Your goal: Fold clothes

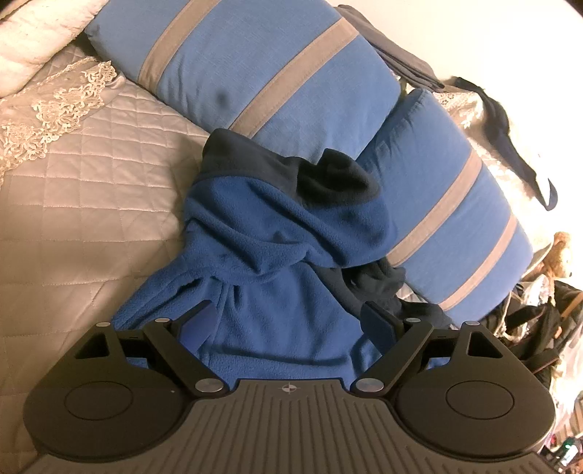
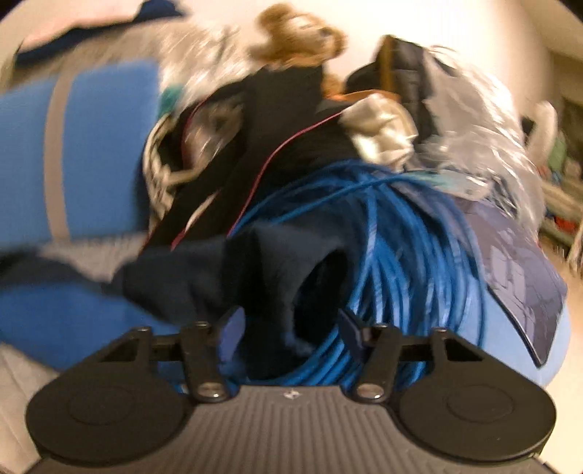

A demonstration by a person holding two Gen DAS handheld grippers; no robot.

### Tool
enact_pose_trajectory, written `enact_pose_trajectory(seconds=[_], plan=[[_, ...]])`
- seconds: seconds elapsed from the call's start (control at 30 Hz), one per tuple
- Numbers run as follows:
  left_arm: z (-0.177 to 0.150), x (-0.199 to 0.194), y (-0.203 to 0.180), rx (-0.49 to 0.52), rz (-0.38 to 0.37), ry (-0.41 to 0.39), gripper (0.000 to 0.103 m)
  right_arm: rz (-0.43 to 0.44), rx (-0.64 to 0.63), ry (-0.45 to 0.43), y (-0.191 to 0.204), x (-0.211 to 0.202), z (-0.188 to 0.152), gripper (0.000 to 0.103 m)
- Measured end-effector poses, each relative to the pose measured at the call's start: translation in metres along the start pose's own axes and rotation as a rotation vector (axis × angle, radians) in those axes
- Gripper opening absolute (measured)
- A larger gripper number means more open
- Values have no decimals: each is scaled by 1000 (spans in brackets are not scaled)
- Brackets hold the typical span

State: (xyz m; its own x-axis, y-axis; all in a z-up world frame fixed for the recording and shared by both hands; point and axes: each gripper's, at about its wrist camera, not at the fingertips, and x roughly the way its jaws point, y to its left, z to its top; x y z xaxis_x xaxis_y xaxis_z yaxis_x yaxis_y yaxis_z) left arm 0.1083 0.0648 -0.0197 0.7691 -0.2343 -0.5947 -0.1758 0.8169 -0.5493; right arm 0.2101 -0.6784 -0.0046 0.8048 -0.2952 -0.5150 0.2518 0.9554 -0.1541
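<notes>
The fleece (image 1: pixel 277 262), blue with dark navy trim, is lying crumpled on the quilted bed (image 1: pixel 83 204), its upper part resting against two blue pillows (image 1: pixel 255 65) with grey stripes. The left claw (image 1: pixel 291 322) is hovering over the lower part of the fleece with its jaws standing wide apart; the blue cloth is showing between them, and the pads are not pressing on it. A dark garment (image 1: pixel 510 135) is lying beyond the pillows at the far right of the left wrist view. The right wrist view is blurred throughout. There, the right claw (image 2: pixel 289 328) is standing with its jaws partly apart above a dark navy fold of cloth (image 2: pixel 255 269) and a coil of blue cable (image 2: pixel 382 262); both are showing in the gap, and neither pad is clamping anything that can be made out. Whether the navy fold belongs to the fleece cannot be told. One striped pillow is sitting to the left in that view. Behind the cable, a heap of mixed items is piled up, among them black cloth (image 2: pixel 262 146), a brown soft toy (image 2: pixel 298 32) and crinkled silvery material (image 2: pixel 470 146). A printed blue-grey piece (image 2: pixel 521 277) is lying to the right of the cable.
</notes>
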Motion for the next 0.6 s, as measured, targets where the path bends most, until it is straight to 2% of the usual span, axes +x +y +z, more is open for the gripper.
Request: enact_pose_trajectory(seconds=[0.07, 0.1, 0.13, 0.17, 0.2, 0.23, 0.27, 0.43, 0.6], plan=[[0, 0, 0, 0, 1, 0, 87, -10, -35, 20, 5, 10, -3, 50], [0, 0, 0, 1, 2, -1, 87, -18, -45, 29, 6, 16, -3, 50], [0, 0, -1, 1, 4, 0, 87, -24, -52, 39, 6, 21, -2, 54], [0, 1, -1, 1, 5, 0, 87, -25, -56, 54, 6, 27, -1, 51], [1, 1, -1, 0, 6, 3, 87, -28, -58, 75, 6, 32, 2, 45], [1, 1, -1, 1, 7, 3, 87, -33, -56, 95, 5, 35, 5, 17], [1, 1, -1, 2, 7, 3, 87, -28, -51, 109, 4, 35, 9, 11], [1, 0, 0, -1, 6, 3, 87, 37, -47, 99, 1, 1, 58, 7], [1, -1, 1, -5, 1, -2, 87, 33, -80, 126, -2, -42, 107, 7]])
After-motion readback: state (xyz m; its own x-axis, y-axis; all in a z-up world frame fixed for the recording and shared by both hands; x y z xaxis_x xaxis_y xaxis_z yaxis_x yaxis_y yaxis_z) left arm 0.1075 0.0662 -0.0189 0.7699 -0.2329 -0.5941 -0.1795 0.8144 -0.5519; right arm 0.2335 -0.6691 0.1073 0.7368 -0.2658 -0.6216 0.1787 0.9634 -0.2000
